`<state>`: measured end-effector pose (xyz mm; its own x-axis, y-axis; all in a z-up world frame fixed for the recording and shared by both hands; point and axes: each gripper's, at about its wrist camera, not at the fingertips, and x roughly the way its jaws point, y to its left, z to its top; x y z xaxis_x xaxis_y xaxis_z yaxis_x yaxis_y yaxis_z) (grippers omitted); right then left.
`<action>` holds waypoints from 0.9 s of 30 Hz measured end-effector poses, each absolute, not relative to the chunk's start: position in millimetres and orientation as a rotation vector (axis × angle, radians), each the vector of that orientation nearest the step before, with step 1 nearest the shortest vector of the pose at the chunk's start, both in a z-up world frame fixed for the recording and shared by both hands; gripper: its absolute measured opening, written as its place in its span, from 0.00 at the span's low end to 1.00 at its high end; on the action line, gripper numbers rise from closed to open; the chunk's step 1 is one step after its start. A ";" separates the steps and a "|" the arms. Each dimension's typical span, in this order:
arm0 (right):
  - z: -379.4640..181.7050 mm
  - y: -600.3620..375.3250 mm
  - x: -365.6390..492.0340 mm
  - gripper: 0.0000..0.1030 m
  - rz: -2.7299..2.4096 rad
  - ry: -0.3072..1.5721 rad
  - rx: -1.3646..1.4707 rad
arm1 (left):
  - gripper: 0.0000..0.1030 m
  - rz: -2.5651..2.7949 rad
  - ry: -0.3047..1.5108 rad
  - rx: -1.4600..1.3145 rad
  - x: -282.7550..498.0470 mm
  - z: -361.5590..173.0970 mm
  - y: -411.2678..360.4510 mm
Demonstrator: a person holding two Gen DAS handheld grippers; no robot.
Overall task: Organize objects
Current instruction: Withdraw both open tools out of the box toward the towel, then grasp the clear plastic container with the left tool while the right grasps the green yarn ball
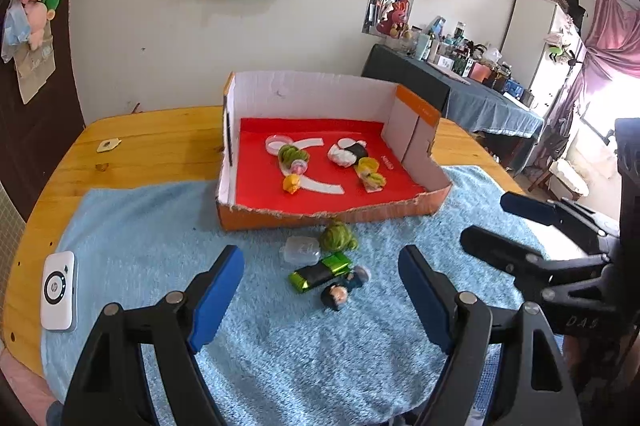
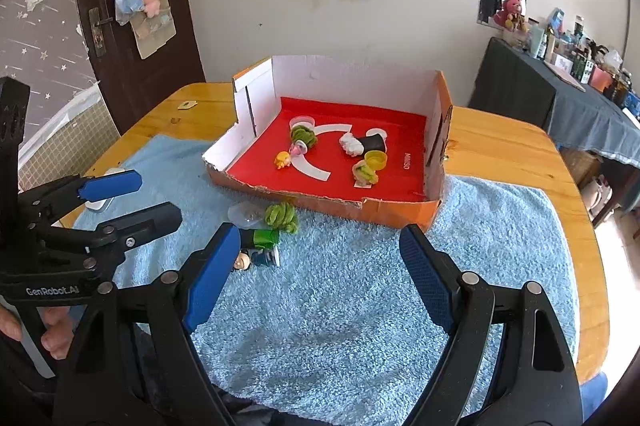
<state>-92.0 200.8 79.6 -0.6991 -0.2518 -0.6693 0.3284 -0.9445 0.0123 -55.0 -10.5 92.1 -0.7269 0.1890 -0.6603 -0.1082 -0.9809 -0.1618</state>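
An open cardboard box (image 1: 416, 204) (image 2: 400, 216) with a red floor stands on the blue towel (image 1: 280, 346) (image 2: 340, 326) and holds several small toys. In front of it lie a green woolly toy (image 1: 339, 237) (image 2: 281, 216), a clear plastic capsule (image 1: 301, 249) (image 2: 242, 213), a green toy car (image 1: 320, 272) (image 2: 262, 238) and a small dark-haired figure (image 1: 340, 292) (image 2: 250, 260). My left gripper (image 1: 322, 300) (image 2: 128, 200) is open and empty, just before these loose toys. My right gripper (image 2: 316, 278) (image 1: 486, 222) is open and empty, to their right.
A white HP device (image 1: 58, 290) (image 2: 100, 204) lies at the towel's left edge. The wooden table (image 1: 140, 146) (image 2: 520, 146) extends around the towel, with a small tag (image 1: 108, 145) at the far left. A dark side table with bottles (image 1: 460, 58) stands behind right.
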 end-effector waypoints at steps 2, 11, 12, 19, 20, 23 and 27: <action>76.9 200.7 -93.7 0.79 -2.626 0.154 1.022 | 0.79 2.777 -0.166 -1.099 -57.5 86.5 -13.0; 63.9 206.5 -109.9 0.79 -2.596 0.119 1.070 | 0.79 2.737 -0.167 -1.195 -79.9 61.1 -15.5; 61.4 207.1 -112.5 0.79 -2.591 0.112 1.079 | 0.79 2.734 -0.161 -1.206 -83.3 58.2 -15.3; 44.0 203.5 -126.8 0.79 -2.563 0.110 1.134 | 0.79 2.709 -0.170 -1.265 -102.2 41.5 -21.7; 42.2 202.4 -128.6 0.79 -2.557 0.111 1.140 | 0.79 2.705 -0.169 -1.271 -104.3 39.4 -22.3; 35.9 198.8 -135.0 0.79 -2.544 0.117 1.161 | 0.73 2.683 -0.177 -1.299 -111.4 31.1 -24.9; 29.9 197.7 -143.0 0.79 -2.528 0.108 1.180 | 0.67 2.645 -0.182 -1.335 -121.4 19.8 -25.6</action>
<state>-143.0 197.7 29.9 -0.5929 -0.2785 -0.7556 0.3421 -0.9365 0.0767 -121.4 -25.6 19.8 -0.5834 0.2083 -0.7850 -0.0991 -0.9776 -0.1858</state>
